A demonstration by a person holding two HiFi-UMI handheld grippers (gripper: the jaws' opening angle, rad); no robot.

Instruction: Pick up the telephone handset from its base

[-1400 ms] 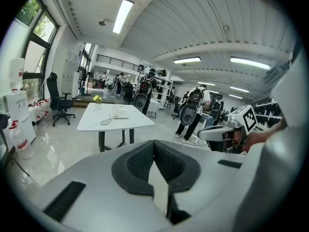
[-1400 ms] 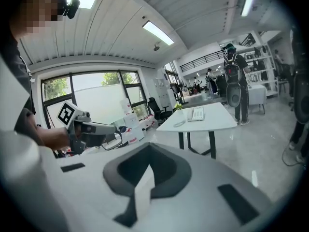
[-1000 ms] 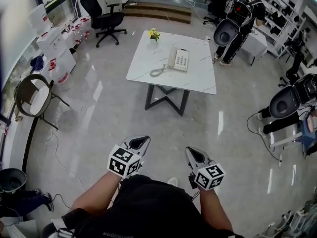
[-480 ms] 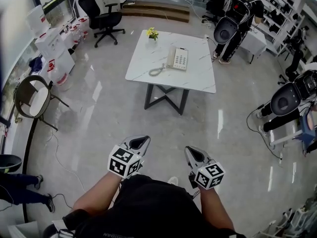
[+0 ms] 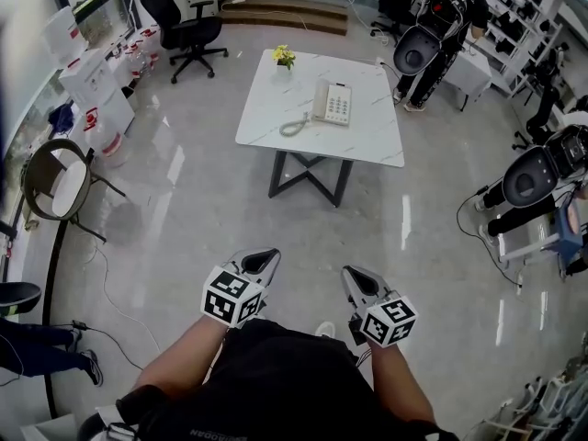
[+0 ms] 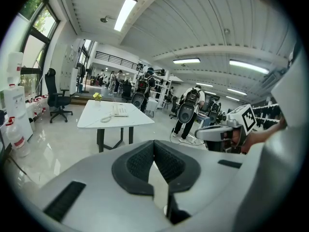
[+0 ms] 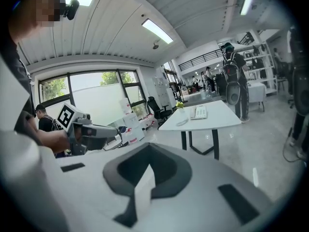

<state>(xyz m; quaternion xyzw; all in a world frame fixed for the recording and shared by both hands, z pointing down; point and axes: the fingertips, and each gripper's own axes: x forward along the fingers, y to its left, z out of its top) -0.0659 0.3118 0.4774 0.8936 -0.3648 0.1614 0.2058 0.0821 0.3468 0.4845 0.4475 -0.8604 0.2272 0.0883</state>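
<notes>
1. Two tongs are seen low in the head view, the left tongs and the right tongs. Both are closed, and nothing is held.
2. One bench is seen well apart from both tongs.
3. One handset appears to lie on its one base on the bench, though it is small in view.
4. One coiled cord and one pot of flowers are also set on the bench.

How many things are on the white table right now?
2: a telephone near the middle, and a yellow potted flower at the far left corner. Nothing seems hidden.
</notes>
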